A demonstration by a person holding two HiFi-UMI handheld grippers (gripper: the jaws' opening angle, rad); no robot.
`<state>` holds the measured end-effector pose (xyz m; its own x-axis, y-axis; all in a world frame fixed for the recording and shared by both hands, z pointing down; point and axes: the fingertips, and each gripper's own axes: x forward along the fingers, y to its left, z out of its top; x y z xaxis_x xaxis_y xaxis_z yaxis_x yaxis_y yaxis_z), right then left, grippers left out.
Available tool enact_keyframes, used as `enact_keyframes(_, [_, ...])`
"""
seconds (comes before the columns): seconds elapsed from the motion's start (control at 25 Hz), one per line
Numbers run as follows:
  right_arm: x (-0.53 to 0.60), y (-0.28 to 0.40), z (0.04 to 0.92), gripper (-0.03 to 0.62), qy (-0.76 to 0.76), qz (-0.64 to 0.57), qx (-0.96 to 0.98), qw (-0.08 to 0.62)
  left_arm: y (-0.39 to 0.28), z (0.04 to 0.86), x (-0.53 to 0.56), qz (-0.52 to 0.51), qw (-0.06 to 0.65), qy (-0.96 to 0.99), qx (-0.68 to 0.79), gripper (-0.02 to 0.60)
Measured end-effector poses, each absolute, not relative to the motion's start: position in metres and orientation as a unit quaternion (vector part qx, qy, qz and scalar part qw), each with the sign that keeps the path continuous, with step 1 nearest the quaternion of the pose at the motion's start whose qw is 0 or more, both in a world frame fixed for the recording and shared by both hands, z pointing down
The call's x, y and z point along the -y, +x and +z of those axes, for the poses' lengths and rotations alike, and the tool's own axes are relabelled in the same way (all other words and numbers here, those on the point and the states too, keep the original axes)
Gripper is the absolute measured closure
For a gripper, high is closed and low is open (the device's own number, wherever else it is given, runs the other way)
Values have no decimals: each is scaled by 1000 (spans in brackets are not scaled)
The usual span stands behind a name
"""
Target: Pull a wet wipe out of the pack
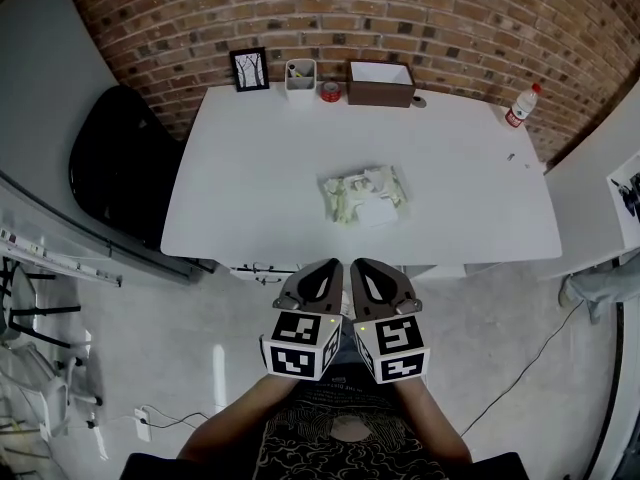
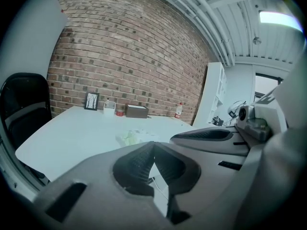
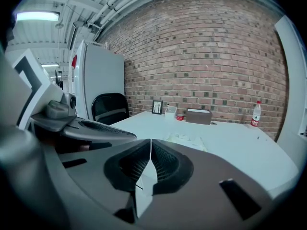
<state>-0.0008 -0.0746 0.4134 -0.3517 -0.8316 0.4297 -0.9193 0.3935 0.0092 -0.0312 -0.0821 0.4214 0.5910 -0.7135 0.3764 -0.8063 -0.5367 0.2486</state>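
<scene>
Grey left gripper (image 1: pixel 334 265) and right gripper (image 1: pixel 361 265); ribbed black pads (image 3: pixel 165 166); black-and-white marker cubes (image 1: pixel 300 343); dark patterned shirt (image 1: pixel 340 448)

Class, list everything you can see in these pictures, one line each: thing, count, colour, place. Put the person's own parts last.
table: one, white, in front of the brick wall
brick wall: one, red-brown, behind the table
wet wipe pack: one, pale green and white, middle of the table
picture frame: one, black, far edge, left
holder: one, white, right of the frame
small round item: one, red, beside the holder
box: one, brown, far edge, middle
bottle: one, clear with red label, far right corner
chair: one, black, left of the table
left tool: one, grey, shut, empty, short of the table
right tool: one, grey, shut, empty, beside the left tool
</scene>
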Motion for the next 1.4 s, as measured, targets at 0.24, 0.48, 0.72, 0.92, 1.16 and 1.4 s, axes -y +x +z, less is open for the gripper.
enact_keyframes(0.24, [112,10,418,576,534,122,816,188,-21,427,117,120,203,867,439,571])
enact_keyframes(0.48, [152,21,427,576,525,126,816,206,-10,435,158,123,213,863,441,571])
enact_keyframes(0.72, [186,27,437,574,515,136,818,220,-1,445,190,131,225,859,440,571])
enact_keyframes(0.92, [211,35,448,574,515,135,813,236,0,456,212,137,234,853,445,571])
enact_keyframes(1.16, [230,38,462,572,504,143,813,253,1,467,232,146,242,846,452,571])
enact_keyframes(1.4, [244,39,475,572,492,148,813,274,1,474,248,149,248,841,458,571])
